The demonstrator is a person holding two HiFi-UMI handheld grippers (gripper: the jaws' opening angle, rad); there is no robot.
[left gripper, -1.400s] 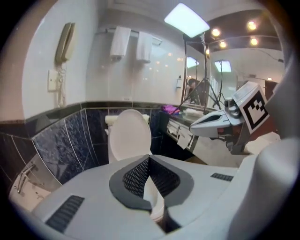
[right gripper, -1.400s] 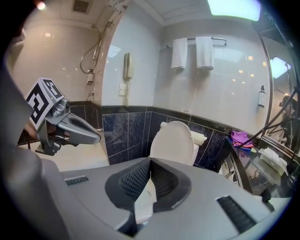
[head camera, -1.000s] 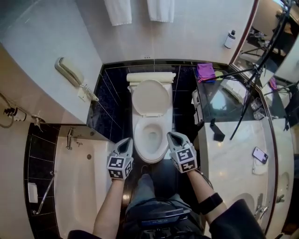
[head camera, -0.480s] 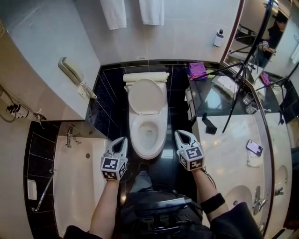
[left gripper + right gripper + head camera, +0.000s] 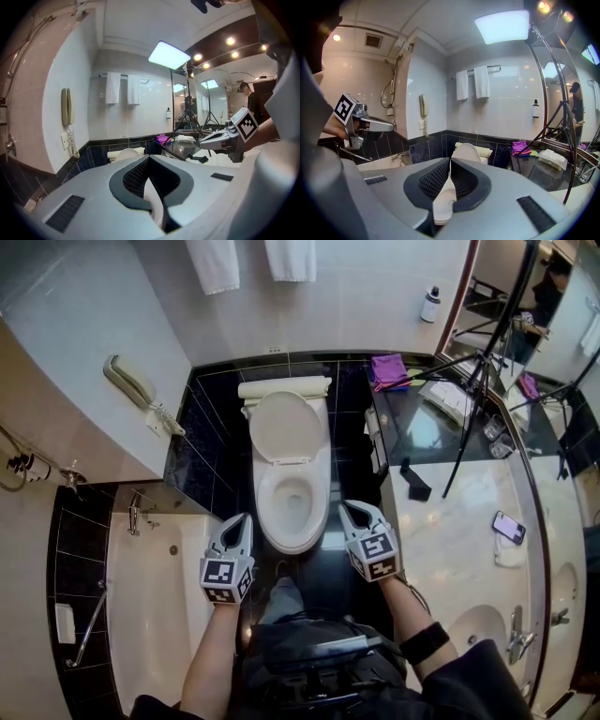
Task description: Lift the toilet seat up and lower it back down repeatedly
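Note:
A white toilet stands against the far wall, its lid raised against the tank. I cannot tell whether the seat ring is up with it. My left gripper hovers left of the bowl's front, apart from it, with its pads together and empty. My right gripper hovers right of the bowl's front and touches nothing. Its jaws have just been opening to a narrow slit, with nothing between them. The bowl shows through that slit. Each gripper view shows the other gripper: the right gripper and the left gripper.
A bathtub lies at the left, below a wall phone. At the right runs a counter with a purple cloth, a mobile phone and a sink. A tripod stands by the mirror. Towels hang above the tank.
Both grippers have drawn a little back from the bowl's front, the left one outward to the left. The toilet lid stays raised.

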